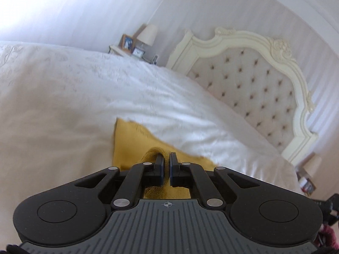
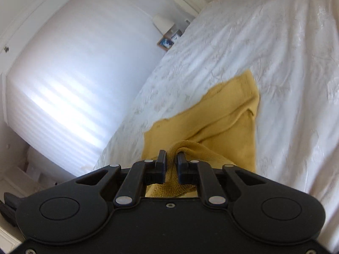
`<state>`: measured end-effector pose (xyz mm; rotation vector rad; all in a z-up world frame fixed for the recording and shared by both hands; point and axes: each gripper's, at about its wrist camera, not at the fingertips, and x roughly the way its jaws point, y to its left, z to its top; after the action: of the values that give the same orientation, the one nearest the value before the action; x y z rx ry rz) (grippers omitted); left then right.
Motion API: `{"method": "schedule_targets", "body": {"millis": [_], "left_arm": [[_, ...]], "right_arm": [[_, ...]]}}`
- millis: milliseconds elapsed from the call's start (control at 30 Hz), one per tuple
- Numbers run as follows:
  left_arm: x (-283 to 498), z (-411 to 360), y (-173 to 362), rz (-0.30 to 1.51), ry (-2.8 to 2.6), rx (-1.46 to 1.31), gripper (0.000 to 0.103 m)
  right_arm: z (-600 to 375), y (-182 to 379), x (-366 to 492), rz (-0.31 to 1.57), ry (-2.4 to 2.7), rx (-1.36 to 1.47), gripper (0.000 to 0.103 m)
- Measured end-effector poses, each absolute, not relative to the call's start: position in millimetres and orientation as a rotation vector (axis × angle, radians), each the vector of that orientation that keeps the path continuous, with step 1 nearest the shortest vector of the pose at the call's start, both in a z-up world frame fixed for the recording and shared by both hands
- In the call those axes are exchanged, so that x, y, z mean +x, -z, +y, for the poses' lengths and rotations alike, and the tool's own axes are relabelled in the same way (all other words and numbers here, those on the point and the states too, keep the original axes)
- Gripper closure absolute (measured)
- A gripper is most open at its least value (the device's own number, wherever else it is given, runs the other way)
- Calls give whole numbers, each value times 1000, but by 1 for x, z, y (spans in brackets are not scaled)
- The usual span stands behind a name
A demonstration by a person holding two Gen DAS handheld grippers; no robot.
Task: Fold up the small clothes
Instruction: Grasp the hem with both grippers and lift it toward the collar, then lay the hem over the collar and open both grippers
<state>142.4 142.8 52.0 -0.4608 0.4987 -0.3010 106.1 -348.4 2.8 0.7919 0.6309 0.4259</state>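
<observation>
You see a mustard yellow knit garment (image 2: 222, 114) on the white bedspread (image 2: 286, 63) with faint floral pattern; the tufted headboard (image 1: 250, 80) is cream.

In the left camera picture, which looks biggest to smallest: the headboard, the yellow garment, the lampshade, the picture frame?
1. Headboard
2. Yellow garment, partly hidden behind the gripper and nearer the camera, so its place is unsure
3. Lampshade
4. Picture frame

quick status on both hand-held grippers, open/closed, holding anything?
Left hand-held gripper: closed on an edge of the yellow knit garment.
Right hand-held gripper: closed on a bunched edge of the same garment.
</observation>
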Motion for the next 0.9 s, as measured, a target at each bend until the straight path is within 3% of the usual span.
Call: {"method": "schedule_targets", "body": {"millis": [233, 567, 633, 667, 700, 733, 767, 900], "left_arm": [[221, 131, -43, 507, 283, -449, 99], [298, 116, 19, 629, 168, -411, 97], [306, 118, 27, 644, 141, -414, 93], [309, 120, 30, 654, 127, -416, 81], [313, 122, 31, 656, 108, -414, 67], [312, 124, 30, 643, 90, -406, 65], [312, 124, 25, 624, 72, -385, 64], [294, 110, 3, 556, 78, -256, 57]], "right_arm": [[-362, 13, 188, 566, -315, 813, 85], [-355, 68, 280, 630, -190, 748, 84], [-354, 77, 290, 648, -163, 720, 76], [-353, 80, 293, 646, -132, 701, 75], [-355, 82, 293, 640, -106, 690, 65], [-358, 83, 293, 624, -83, 686, 58], [-362, 82, 290, 602, -60, 685, 43], [-359, 64, 271, 531, -49, 573, 40]]}}
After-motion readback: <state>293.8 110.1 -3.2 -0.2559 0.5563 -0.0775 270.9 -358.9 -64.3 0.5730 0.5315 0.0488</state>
